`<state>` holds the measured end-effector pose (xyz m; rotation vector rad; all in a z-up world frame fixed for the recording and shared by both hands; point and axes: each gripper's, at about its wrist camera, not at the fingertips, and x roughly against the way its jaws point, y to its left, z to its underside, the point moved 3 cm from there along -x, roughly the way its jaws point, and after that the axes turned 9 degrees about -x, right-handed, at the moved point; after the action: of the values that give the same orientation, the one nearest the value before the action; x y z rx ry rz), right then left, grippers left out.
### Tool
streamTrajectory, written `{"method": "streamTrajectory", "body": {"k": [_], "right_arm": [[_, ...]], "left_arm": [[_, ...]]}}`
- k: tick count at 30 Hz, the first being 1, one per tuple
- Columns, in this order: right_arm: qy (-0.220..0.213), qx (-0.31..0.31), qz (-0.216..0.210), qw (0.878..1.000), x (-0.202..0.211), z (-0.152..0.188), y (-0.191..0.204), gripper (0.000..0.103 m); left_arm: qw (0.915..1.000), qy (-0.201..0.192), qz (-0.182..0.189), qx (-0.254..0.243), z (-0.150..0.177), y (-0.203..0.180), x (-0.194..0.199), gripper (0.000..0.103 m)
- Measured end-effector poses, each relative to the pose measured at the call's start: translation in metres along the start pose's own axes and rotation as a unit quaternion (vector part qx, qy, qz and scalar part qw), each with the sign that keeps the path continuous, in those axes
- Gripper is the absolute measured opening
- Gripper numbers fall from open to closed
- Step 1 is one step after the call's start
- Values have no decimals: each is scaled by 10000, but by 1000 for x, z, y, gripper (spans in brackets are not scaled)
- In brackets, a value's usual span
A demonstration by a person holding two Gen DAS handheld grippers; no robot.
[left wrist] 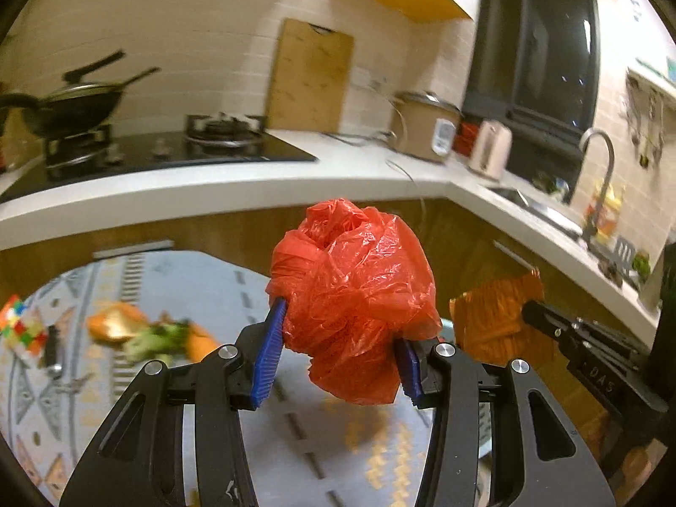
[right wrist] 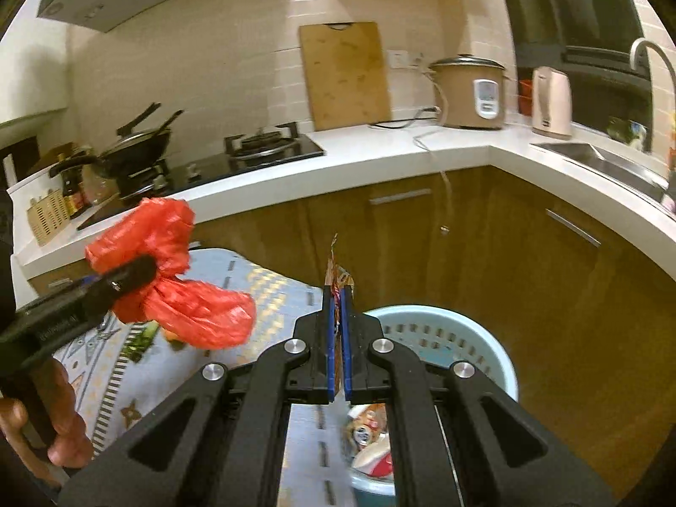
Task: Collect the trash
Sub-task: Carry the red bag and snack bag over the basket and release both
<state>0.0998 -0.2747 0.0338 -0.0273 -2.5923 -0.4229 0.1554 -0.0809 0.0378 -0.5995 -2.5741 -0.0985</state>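
My left gripper [left wrist: 338, 338] is shut on a crumpled red plastic bag [left wrist: 355, 291], held in the air above the patterned mat; the same red plastic bag [right wrist: 177, 291] shows at the left of the right wrist view. My right gripper [right wrist: 337, 308] is shut on a thin orange snack wrapper [right wrist: 336, 272], seen edge-on between its blue pads. That orange snack wrapper [left wrist: 494, 317] appears flat at the right of the left wrist view. A light blue basket [right wrist: 498, 350] stands on the floor just below the right gripper, with several wrappers [right wrist: 372, 443] inside.
Orange peel and green scraps [left wrist: 143, 331] and a colourful cube [left wrist: 21, 325] lie on the patterned floor mat [left wrist: 203, 287]. Wooden cabinets [right wrist: 528, 253] under a white L-shaped counter [right wrist: 380, 148] close in the corner. A hand [right wrist: 63, 418] holds the left gripper's handle.
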Motion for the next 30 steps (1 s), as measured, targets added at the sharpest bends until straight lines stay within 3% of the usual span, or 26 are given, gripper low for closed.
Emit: {"method": "streamTrajectory", "body": {"k": [9, 15, 24, 27, 29, 30], "right_arm": [[486, -469, 491, 9965, -21, 11, -57, 1], [983, -892, 646, 9890, -42, 30, -93, 1], [1301, -1114, 708, 9827, -52, 40, -102, 4], [1255, -1083, 702, 9837, -50, 39, -100, 14], [1204, -1116, 716, 9838, -47, 38, -100, 39], [1159, -1138, 728, 9840, -45, 36, -100, 45]], "left_arm": [[9975, 520, 104, -459, 13, -60, -62, 46], [9926, 999, 439, -523, 34, -83, -91, 49], [9922, 984, 317, -703, 39, -91, -88, 73], [9934, 889, 286, -662, 36, -87, -80, 76], [9940, 839, 265, -648, 33, -83, -74, 77], [9943, 823, 241, -639, 33, -82, -72, 78]]}}
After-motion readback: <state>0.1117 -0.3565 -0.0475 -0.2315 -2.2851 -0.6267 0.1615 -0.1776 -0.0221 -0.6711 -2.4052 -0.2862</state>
